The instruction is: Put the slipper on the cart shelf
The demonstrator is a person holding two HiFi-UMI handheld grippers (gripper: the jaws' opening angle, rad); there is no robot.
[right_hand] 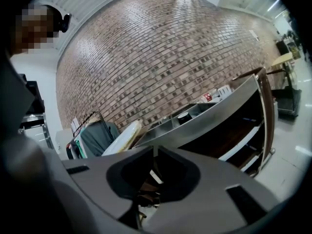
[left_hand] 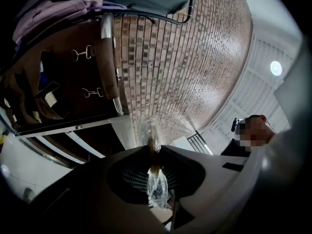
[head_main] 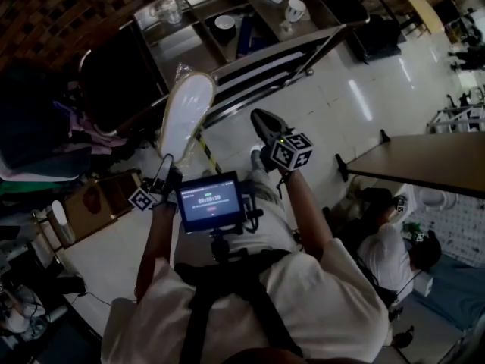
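slipper [head_main: 186, 112] in clear bag [left_hand: 157, 186] clamped by left tool [head_main: 164, 160], right tool [right_hand: 155, 150] closed, empty; cart [head_main: 258, 55] top w/ mug [head_main: 294, 10], bowl [head_main: 224, 23].

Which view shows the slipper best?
The head view: the whole plastic-wrapped slipper shows, one end in the left gripper. The left gripper view shows only its thin edge between the jaws; the right gripper view shows it small, side-on.

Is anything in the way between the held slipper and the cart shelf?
Nothing visible stands between the slipper, held in the left hand-held gripper, and the cart's near edge. The top shelf is partly taken: a mug, a black bowl and a glass jar sit in its compartments.
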